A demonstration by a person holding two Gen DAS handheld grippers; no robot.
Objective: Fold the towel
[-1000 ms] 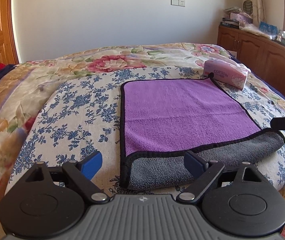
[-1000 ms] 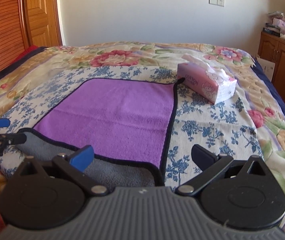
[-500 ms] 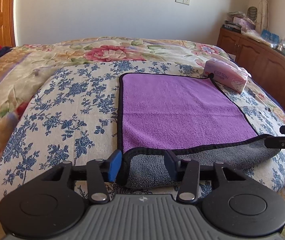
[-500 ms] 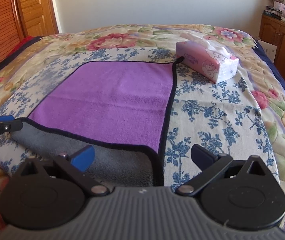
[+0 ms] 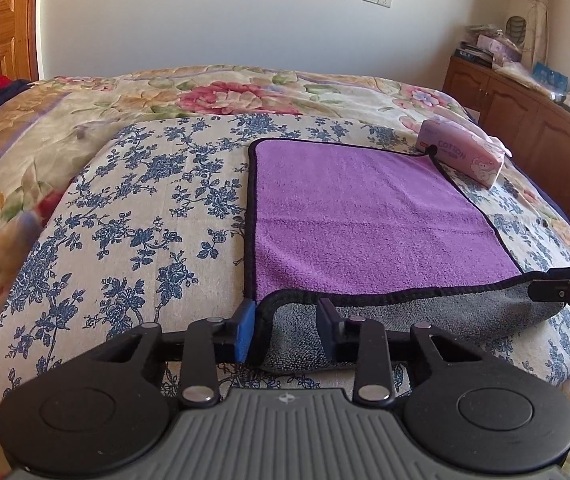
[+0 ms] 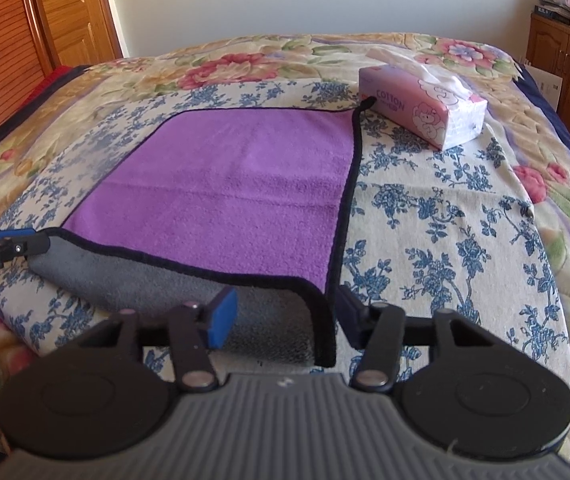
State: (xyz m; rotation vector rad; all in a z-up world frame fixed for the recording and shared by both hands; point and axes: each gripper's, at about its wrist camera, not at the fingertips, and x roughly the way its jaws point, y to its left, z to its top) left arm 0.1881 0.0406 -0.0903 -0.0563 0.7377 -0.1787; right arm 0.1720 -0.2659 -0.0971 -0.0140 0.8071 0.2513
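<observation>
From the left wrist view I see the towel (image 5: 365, 216) spread purple side up on the floral bedspread (image 5: 133, 208), its near edge rolled back to show the grey underside. My left gripper (image 5: 287, 326) stands partly open, the jaws straddling the near left corner with cloth between them but not yet pinched. A tissue pack (image 5: 461, 156) sits just beside the far right corner. From the right wrist view, my right gripper (image 6: 285, 316) is likewise open at a moderate width, bracketing the near right corner where the black binding curls over. I judge the towel light, soft and limp: it will sag between the two holds, so I would bite the bound corners, where the hem gives the pads something firmer, and lift both evenly.
</observation>
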